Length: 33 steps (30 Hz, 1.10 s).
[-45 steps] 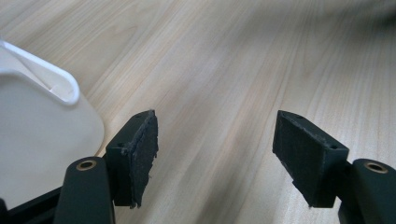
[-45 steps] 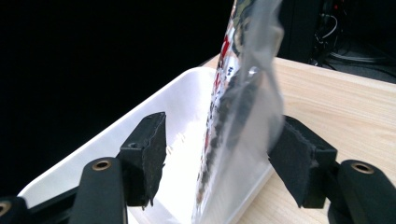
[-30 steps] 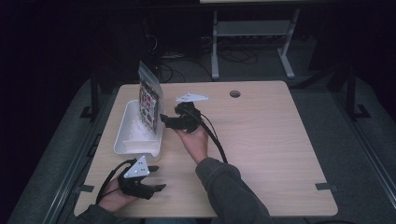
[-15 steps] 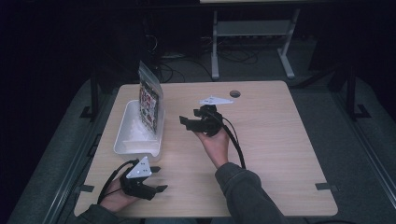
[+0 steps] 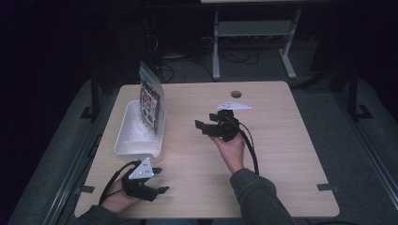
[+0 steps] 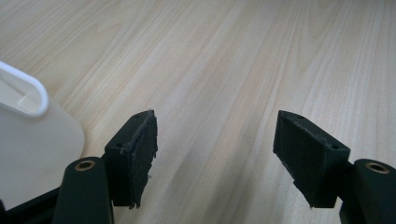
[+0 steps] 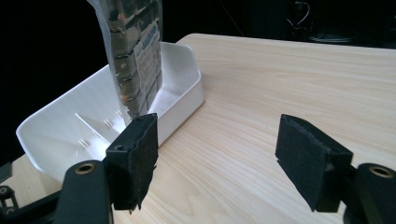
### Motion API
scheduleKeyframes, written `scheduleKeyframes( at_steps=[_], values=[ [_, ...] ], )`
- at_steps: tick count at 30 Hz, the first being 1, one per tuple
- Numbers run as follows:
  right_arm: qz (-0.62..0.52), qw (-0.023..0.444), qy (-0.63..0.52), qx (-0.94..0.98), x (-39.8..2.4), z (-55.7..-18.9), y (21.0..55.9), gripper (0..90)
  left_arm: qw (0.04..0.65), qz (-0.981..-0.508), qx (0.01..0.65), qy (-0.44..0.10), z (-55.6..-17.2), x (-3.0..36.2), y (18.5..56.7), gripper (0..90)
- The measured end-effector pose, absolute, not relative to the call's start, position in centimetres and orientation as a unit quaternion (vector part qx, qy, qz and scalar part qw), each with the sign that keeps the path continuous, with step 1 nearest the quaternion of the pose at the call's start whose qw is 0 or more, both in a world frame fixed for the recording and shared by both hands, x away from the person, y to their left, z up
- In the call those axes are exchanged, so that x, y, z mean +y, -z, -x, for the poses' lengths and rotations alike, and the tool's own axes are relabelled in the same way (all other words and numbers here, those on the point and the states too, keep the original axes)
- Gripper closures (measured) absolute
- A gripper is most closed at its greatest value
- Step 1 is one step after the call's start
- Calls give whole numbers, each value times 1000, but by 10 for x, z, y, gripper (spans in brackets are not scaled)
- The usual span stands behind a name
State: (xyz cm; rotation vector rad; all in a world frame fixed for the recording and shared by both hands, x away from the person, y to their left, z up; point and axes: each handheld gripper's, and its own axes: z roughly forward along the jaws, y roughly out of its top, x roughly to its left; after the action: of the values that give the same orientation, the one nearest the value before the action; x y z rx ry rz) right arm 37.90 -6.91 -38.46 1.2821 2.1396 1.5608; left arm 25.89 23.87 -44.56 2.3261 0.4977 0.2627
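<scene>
A white plastic tray (image 5: 126, 140) sits at the table's left side. A clear bag of printed packets (image 5: 151, 101) stands upright in its far end. My right gripper (image 5: 201, 127) hovers mid-table, a hand's width right of the tray, pointing left at it. Its jaws have just been opening and nothing is between them. Along its open fingers, the right gripper view (image 7: 215, 154) shows the bag (image 7: 135, 51) leaning in the tray (image 7: 70, 126). My left gripper (image 5: 161, 180) rests open near the front left edge. Its own view (image 6: 215, 154) has bare wood between the jaws, with the tray's corner (image 6: 28, 93) at the left.
A round cable hole (image 5: 236, 94) lies near the table's far edge. Behind the table stands a grey metal frame (image 5: 253, 30) with cables on the dark floor. Bare wooden tabletop (image 5: 291, 154) stretches across the right half.
My right gripper has drawn back to the right, away from the bag and tray, toward the table's middle. The left gripper has stayed where it was.
</scene>
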Motion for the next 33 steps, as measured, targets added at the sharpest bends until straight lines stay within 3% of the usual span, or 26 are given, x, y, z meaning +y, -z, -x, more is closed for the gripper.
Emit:
scheduleKeyframes(
  at_steps=[33],
  values=[
    [-451, 72, -510, 728, -163, -334, 407, 269, 361, -907, 193, -98, -260, 237, 448, 287]
  ],
)
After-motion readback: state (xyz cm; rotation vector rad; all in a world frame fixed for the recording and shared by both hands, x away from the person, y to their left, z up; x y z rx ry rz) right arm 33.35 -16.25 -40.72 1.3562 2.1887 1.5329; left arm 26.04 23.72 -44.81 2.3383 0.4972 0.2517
